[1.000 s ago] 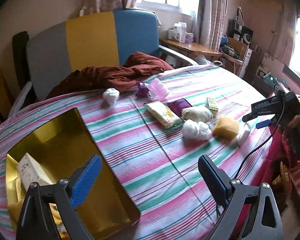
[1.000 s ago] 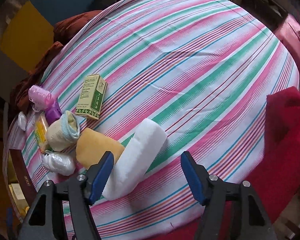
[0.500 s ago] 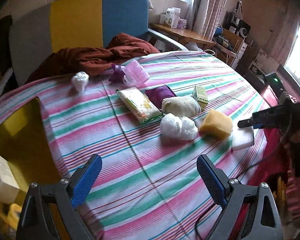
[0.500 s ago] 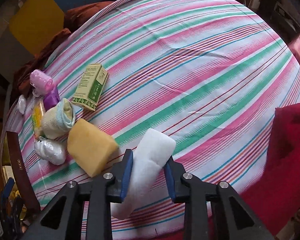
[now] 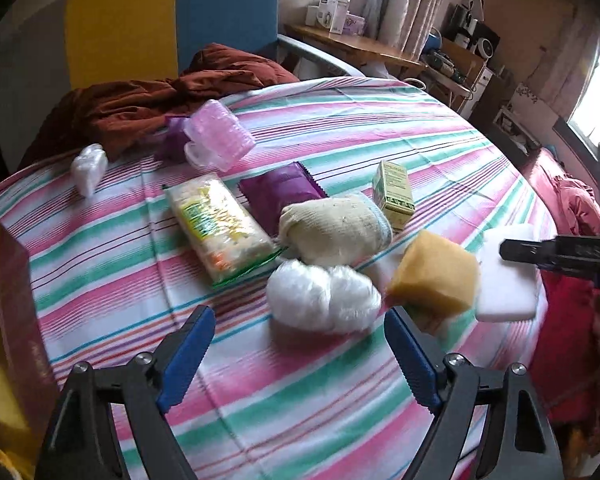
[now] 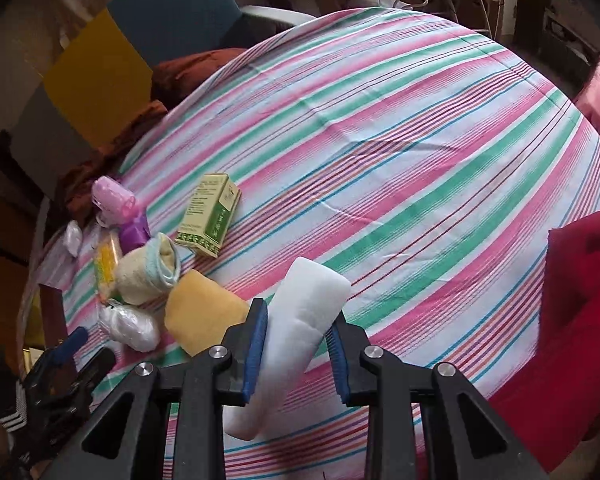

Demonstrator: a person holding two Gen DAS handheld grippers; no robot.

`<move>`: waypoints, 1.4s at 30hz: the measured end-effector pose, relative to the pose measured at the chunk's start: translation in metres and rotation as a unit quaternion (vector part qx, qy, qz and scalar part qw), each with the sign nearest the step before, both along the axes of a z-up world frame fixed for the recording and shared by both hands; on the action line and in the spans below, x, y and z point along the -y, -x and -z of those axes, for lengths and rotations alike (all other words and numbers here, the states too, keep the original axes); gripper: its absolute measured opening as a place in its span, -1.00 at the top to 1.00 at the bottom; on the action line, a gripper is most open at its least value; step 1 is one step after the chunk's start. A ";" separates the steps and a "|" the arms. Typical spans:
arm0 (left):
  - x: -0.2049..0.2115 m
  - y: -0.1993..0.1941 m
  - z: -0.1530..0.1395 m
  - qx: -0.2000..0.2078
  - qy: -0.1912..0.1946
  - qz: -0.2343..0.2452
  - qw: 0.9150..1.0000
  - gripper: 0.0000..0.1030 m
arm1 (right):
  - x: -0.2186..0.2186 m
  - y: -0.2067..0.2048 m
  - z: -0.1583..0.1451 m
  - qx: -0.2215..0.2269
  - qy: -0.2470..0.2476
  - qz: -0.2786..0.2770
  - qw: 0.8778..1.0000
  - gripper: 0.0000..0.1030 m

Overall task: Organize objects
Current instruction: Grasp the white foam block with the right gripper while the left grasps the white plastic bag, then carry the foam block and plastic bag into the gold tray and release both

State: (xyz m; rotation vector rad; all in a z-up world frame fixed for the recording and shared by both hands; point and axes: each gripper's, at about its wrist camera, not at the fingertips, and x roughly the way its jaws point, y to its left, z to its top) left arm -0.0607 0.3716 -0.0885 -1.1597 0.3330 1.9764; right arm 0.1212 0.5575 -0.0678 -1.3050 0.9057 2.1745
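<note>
Right wrist view: right gripper (image 6: 294, 346) pinches white foam block (image 6: 300, 328), long axis running upper right, probably just lifted.

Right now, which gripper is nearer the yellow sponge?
Right. The right gripper is shut on the white foam block, right beside the yellow sponge. The left gripper, jaws closing and empty, hangs short of it, with the white plastic bundle directly ahead.
</note>
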 end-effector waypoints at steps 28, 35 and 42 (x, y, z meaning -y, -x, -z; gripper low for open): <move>0.065 -0.027 -0.036 -0.001 -0.062 0.005 0.998 0.30 | -0.017 0.023 -0.007 -0.050 -0.046 0.012 0.998 0.45; 0.127 -0.030 -0.065 -0.020 -0.092 -0.035 0.995 0.30 | -0.008 0.024 -0.015 -0.046 -0.073 0.014 0.996 0.45; 0.198 -0.017 -0.084 -0.040 -0.113 -0.107 0.987 0.30 | 0.037 0.045 -0.053 -0.093 -0.089 -0.040 0.991 0.45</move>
